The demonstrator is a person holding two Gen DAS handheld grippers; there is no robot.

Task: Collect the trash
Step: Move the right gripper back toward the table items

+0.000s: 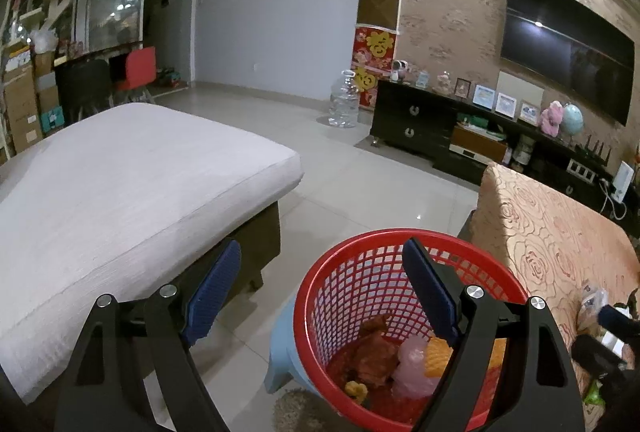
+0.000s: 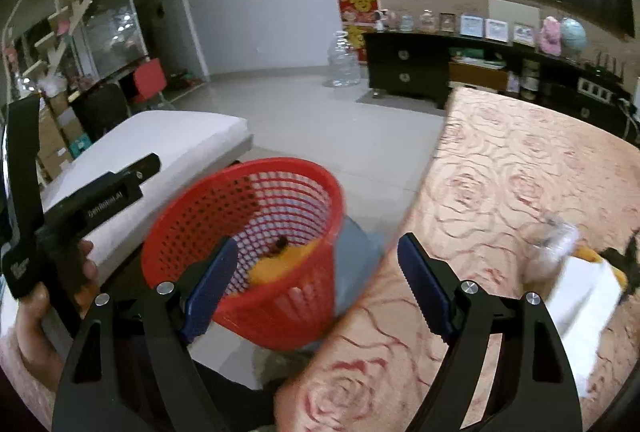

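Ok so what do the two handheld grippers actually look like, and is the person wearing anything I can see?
Both the left gripper and the right gripper have black angular arms with silver round pivot bolts and blue ribbed finger pads. The right wrist view shows the left tool's black handle with small white lettering. A pink fuzzy sleeve shows at that wrist.

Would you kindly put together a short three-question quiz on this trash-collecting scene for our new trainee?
1. True or false: the red basket is empty.
2. The basket stands on: A) a blue stool B) the white cushion C) the rose-patterned cloth
3. Fill in: both the left gripper and the right gripper have their jaws ____.

Key: 1 false, trash lies inside; 2 A; 3 open, with nothing between them.
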